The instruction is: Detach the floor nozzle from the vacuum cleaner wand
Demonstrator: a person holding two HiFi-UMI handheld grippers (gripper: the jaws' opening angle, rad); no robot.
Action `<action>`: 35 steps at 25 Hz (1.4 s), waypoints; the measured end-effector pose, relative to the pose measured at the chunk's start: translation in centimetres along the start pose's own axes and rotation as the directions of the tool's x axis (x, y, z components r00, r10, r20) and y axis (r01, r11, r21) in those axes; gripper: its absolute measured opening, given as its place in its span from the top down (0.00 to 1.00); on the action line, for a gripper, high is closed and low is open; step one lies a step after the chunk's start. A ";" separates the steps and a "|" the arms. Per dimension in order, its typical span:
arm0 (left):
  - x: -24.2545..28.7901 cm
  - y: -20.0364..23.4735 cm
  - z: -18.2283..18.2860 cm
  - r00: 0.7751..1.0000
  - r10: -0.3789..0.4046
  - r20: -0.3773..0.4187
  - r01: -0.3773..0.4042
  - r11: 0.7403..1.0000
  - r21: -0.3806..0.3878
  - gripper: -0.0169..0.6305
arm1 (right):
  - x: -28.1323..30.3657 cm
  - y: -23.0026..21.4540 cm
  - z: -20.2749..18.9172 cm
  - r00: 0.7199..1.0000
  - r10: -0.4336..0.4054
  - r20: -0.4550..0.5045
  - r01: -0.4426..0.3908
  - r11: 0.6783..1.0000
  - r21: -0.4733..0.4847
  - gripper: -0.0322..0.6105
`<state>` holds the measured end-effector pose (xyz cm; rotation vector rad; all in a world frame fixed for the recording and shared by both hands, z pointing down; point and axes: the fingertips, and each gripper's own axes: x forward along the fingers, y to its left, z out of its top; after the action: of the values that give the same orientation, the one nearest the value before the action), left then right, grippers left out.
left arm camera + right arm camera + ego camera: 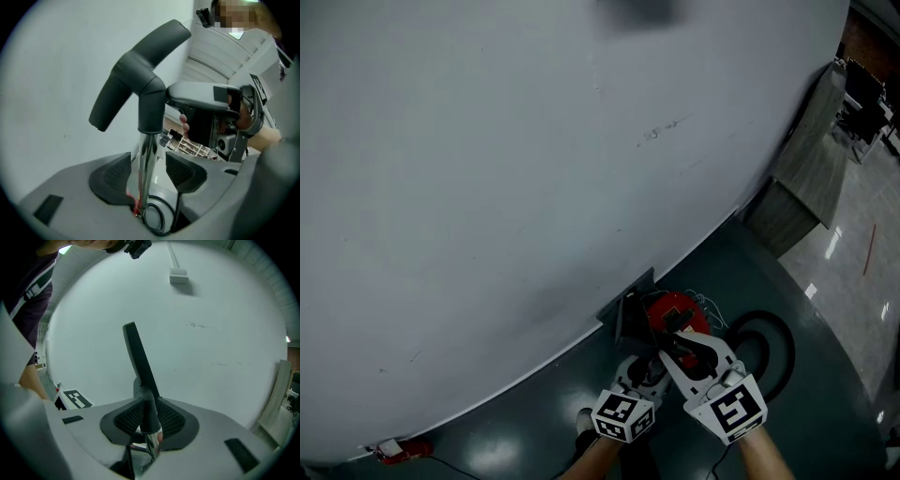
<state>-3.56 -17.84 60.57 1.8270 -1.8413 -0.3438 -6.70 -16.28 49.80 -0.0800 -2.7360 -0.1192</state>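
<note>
The vacuum's chrome wand (147, 159) stands upright, with the dark grey floor nozzle (136, 70) on its upper end, in front of a white wall. My left gripper (149, 168) is open wide; the chrome tube passes between its pads (112, 176) without touching them. Higher up, my right gripper (150, 418) straddles the wand's dark collar (149, 411). Its ribbed pads (171, 420) stand close on either side, and I see no squeeze. The nozzle (137, 355) rises just beyond them. In the head view both grippers (642, 366) (670, 330) reach toward the nozzle (628, 314) beside the red vacuum body (673, 307).
A white wall (534, 141) fills most of the head view above a dark green floor (534, 412). The black hose loop (769, 347) lies right of the vacuum. A grey cabinet (806, 178) stands at the right, and a small red object (403, 450) lies at the wall's foot.
</note>
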 end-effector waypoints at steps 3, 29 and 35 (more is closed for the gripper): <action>1.4 -0.2 -0.6 0.999 -0.035 -0.003 0.035 0.999 -0.030 0.61 | 0.5 -0.1 0.0 1.000 0.013 -0.017 -0.013 1.000 -0.026 0.82; 2.5 0.1 0.5 0.999 -0.035 0.042 0.035 0.999 0.011 0.73 | 3.4 2.3 -0.7 0.983 0.128 -0.129 -0.152 0.969 -0.196 0.64; 2.5 0.1 0.5 0.998 -0.036 0.042 0.036 0.999 0.014 0.74 | 4.2 1.8 -0.9 0.989 0.074 -0.132 -0.102 0.970 -0.219 0.64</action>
<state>-3.79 -20.37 60.62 1.8769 -1.8448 -0.3874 -10.04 -14.44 52.41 -0.2495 -2.5810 -0.3964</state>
